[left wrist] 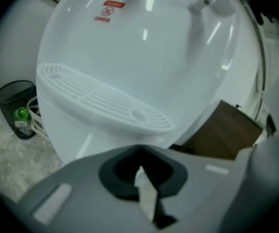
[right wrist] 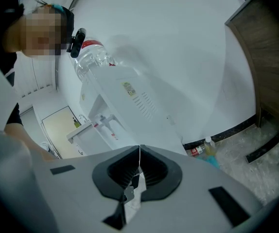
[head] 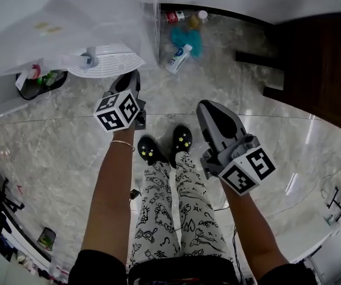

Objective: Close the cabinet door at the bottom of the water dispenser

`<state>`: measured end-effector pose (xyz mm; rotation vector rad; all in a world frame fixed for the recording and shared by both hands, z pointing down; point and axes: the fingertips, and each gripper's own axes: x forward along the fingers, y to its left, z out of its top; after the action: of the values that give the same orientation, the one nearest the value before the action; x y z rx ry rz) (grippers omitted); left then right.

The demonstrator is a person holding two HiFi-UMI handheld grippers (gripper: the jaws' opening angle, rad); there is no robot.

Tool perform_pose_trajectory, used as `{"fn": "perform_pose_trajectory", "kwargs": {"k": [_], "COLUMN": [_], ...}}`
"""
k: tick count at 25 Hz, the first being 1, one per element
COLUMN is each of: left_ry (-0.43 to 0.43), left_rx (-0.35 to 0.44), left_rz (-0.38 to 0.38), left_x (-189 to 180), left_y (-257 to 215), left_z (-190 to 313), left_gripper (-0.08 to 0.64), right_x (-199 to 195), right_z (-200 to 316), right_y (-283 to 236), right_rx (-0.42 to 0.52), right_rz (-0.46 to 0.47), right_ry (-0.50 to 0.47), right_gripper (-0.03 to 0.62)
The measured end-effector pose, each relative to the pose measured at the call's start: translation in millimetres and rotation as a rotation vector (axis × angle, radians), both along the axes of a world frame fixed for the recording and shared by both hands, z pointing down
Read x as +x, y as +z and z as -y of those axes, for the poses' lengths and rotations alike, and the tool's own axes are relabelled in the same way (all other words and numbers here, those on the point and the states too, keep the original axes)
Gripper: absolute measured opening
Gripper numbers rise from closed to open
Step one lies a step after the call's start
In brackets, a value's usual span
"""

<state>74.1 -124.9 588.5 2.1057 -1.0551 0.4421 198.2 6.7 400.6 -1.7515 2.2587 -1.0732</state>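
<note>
Where left hand-held gripper [left wrist: 139,165] points, water dispenser [left wrist: 130,47] near

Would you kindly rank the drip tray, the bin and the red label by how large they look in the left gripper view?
Largest to smallest:
1. drip tray
2. bin
3. red label, clearly the smallest

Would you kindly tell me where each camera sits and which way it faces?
Head view: on the head, steeply down at floor; arms, legs, shoes, left tool, right tool.
Left gripper view: on left tool, facing dispenser and tray; jaws shut.
Right gripper view: on right tool, facing dispenser and its bottle; jaws shut.
First two share the tray.
</note>
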Motion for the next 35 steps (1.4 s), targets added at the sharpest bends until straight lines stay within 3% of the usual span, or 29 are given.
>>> {"fn": "perform_pose_trajectory", "kwargs": {"k": [4, 7, 10, 12, 15, 17, 20, 26, 29, 35], "left_ry": [0.03, 0.098, 0.123, 0.149, 0.249, 0.302, 0.293, 0.262, 0.241, 0.242], "left_rx": [0.02, 0.085, 0.186, 0.263, 0.368, 0.441, 0.514, 0.548, 0.527, 0.579], "left_rz": [-0.031, -0.058, -0.093, -0.087, -0.078, -0.095, -0.118, -0.128, -0.144, -0.18], "left_x": [-4, -12, -25, -37, -50, -57, -74, -106, -119, -136], "left_y": [-31, -84, -168, -234, -334, -391, -454, -510, -521, -543], "left_z": [-30, -68, -95, -108, -140, -152, -153, -189, -205, -221], "left_gripper": [-0.003, -0.003, -0.003, -0.003, -0.003, -0.003, -0.003, -0.002, -0.002, -0.002], "right_x": [-3, -13, -28, -37, -54, -73, -109, -148, -157, -173], "right_z": [-7, -17, -24, -28, -48, -53, -49, -78, -96, -118], "right_y": [-19, -44, -87, -132, -196, -228, -282, -348, -359, -366], "right_rx": [0.02, 0.036, 0.091, 0.162, 0.191, 0.191, 0.302, 0.377, 0.362, 0.373], "right_rz": [-0.015, -0.04, -0.053, -0.001, 0.041, -0.015, -0.121, -0.082, -0.091, -0.09], "right_ry": [0.001, -0.013, -0.041, -0.06, -0.107, -0.176, -0.304, -0.304, -0.307, -0.324], "right_gripper": [0.015, 0.015, 0.015, 0.015, 0.015, 0.015, 0.016, 0.015, 0.015, 0.015]}}
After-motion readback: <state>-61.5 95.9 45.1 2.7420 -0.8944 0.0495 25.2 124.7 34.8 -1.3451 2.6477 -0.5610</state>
